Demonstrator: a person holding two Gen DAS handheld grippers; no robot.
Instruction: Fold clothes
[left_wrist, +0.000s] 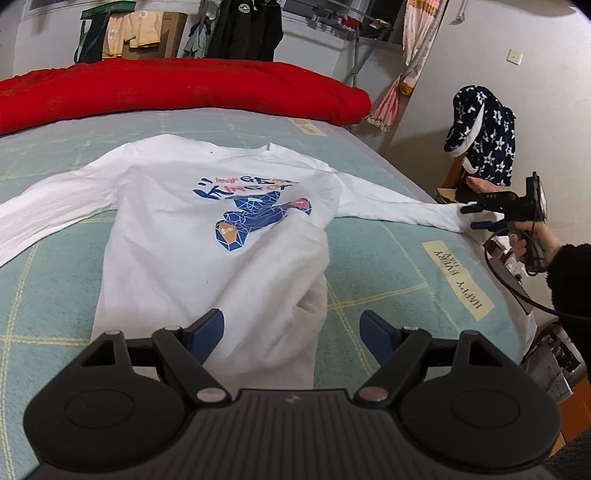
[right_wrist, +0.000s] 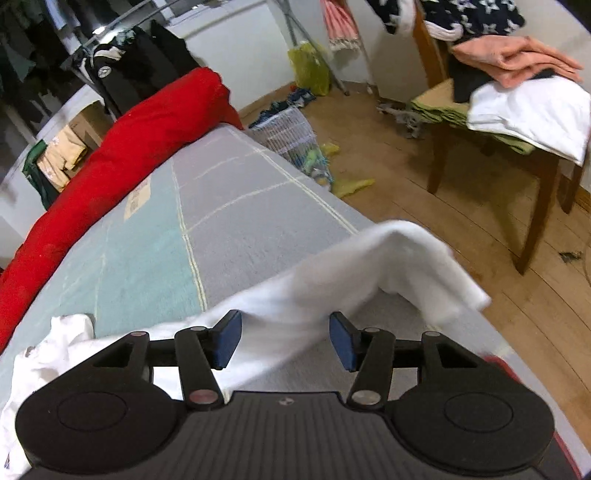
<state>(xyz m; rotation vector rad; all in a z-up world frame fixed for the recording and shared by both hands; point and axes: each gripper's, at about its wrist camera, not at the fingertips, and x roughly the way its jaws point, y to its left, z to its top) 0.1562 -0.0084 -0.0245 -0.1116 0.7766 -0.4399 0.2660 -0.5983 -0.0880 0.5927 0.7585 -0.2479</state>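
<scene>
Shirt: a white long-sleeved cotton top (left_wrist: 177, 236) with a blue and orange geometric bear print lies face up in the middle of the bed
Direction: its long axis runs from the near edge of the bed, where the hem is, to the neckline at the far side near the red quilt; the sleeves stretch out crosswise toward the left and right edges
Fold: the right side of the body is turned over onto itself, a soft thick flap beside the print
Right sleeve: the white sleeve (right_wrist: 369, 266) reaches the right edge of the bed, its cuff end humped and drooping over that edge
Bed: a flat mattress cover (left_wrist: 388, 266) in pale green and grey woven cloth with thin cream grid lines and a cream label
Quilt: a plump red quilt (left_wrist: 184, 88) rolled along the far edge of the bed
Left gripper: black plastic gripper with blue pads (left_wrist: 291, 332) above the hem, jaws wide apart, gripping nothing
Right gripper: matching black gripper (right_wrist: 285, 341), held by a hand in a dark fuzzy sleeve at the right edge; jaws partly apart with the sleeve cloth lying between the pads, not pinched
Chair: a wooden chair (right_wrist: 532, 206) beside the bed carries folded white, pink and green clothes
</scene>
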